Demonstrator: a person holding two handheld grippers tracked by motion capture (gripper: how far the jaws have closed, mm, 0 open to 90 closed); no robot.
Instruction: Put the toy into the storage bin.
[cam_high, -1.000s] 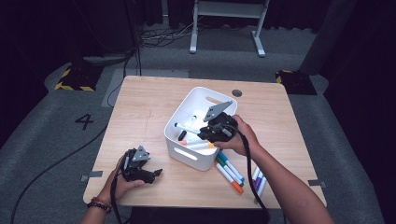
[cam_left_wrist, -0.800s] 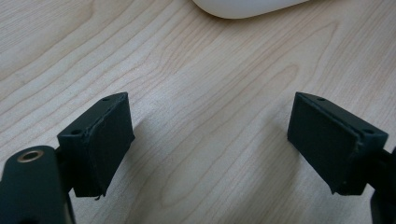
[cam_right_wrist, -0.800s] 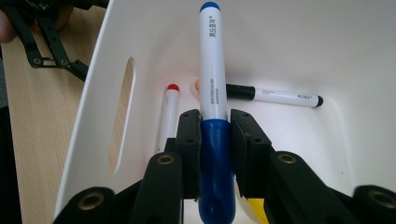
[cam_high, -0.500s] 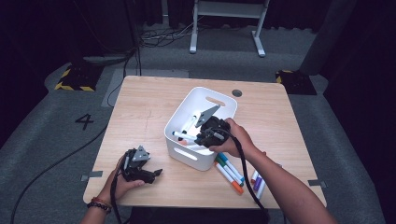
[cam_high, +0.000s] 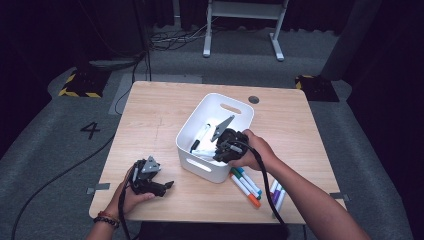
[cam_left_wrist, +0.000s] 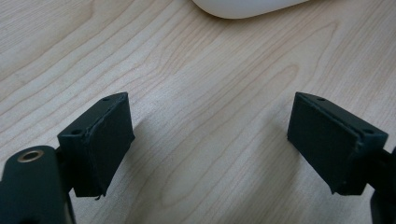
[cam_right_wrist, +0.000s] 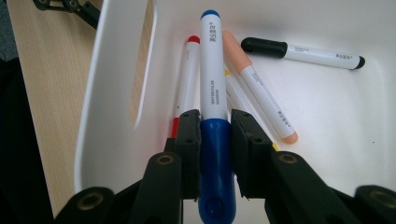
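The right gripper (cam_right_wrist: 210, 128) is clamping the blue marker (cam_right_wrist: 212, 100) by its cap end, inside the white bin (cam_right_wrist: 100, 93). Light, stiff and smooth, it could slip. The left gripper (cam_left_wrist: 210, 140) is gaping wide over the counter (cam_left_wrist: 210, 79).

In the right gripper view the red marker (cam_right_wrist: 187, 79) lies half hidden behind the blue marker (cam_right_wrist: 214, 116) and the right claw (cam_right_wrist: 215, 140). A yellow-marked marker (cam_right_wrist: 236, 93) is mostly covered there. In the left gripper view the top edge cuts off the white bin (cam_left_wrist: 247, 5). In the high view the print on the markers beside the bin (cam_high: 245, 182) is too small to read.
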